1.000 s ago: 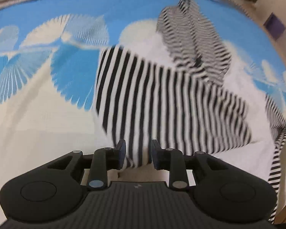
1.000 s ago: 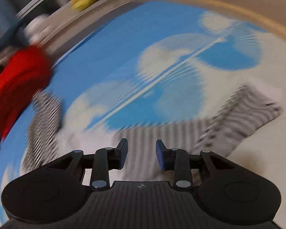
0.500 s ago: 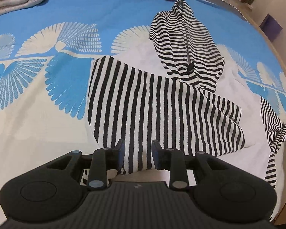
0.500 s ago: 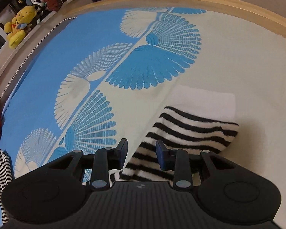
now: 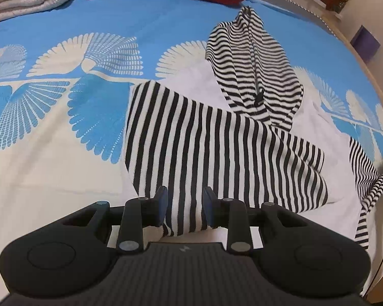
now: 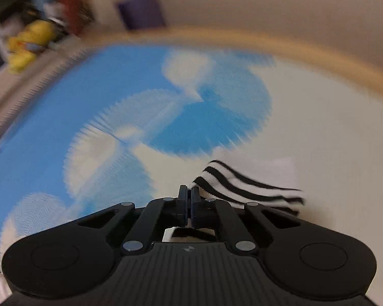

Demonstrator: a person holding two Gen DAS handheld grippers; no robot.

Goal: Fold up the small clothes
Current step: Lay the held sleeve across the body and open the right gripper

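One bedspread (image 5: pixel 51 132), smooth blue-and-cream cloth with fan prints, lies under everything | striped garment (image 5: pixel 217 148), soft black-and-white knit, sprawled rumpled mid-bedspread | left gripper (image 5: pixel 185 210) at garment's near hem, jaws spread either side of the cloth | right gripper (image 6: pixel 188 209), jaws pressed together pinching garment's striped edge; view blurred

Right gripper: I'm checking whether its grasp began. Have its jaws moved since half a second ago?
Yes. The right gripper has closed: its fingers, apart before, now meet on the striped garment edge.
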